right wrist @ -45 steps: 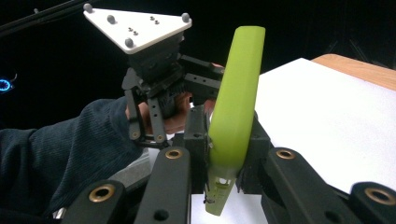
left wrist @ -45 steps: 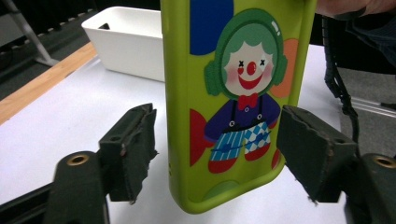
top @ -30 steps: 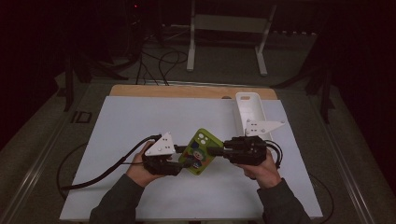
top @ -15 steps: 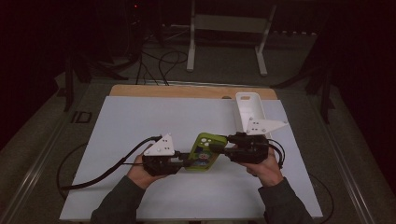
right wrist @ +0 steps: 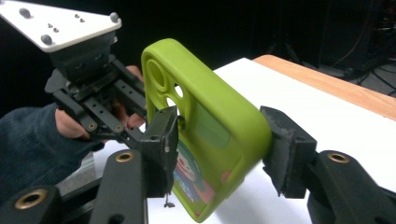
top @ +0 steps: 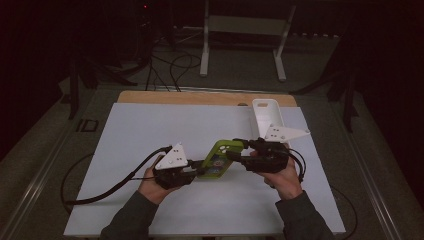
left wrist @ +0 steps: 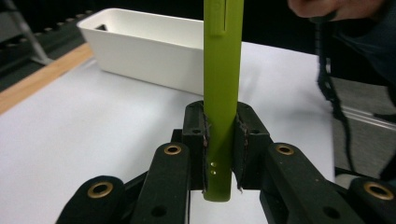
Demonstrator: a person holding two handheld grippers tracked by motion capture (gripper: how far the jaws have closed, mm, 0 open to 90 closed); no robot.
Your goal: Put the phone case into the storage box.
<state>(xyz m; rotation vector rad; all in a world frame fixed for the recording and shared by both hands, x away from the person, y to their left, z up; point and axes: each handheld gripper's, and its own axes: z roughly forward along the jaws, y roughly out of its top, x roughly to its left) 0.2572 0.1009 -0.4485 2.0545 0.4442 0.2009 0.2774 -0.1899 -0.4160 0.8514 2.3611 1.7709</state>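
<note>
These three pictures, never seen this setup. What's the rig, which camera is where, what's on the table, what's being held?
There is no robot arm: a person holds a hand-held two-jaw gripper in each hand. The high view looks down on the white table from above the person's side; the other two cameras ride on the grippers and look along their black jaws.

On the table stands a white bin.

The left gripper is shut on the edge of a green phone case, its pads pressing both faces. The right gripper has just been opening: the case sits between its jaws, and a gap shows at one pad, so it seems to be letting go.
</note>
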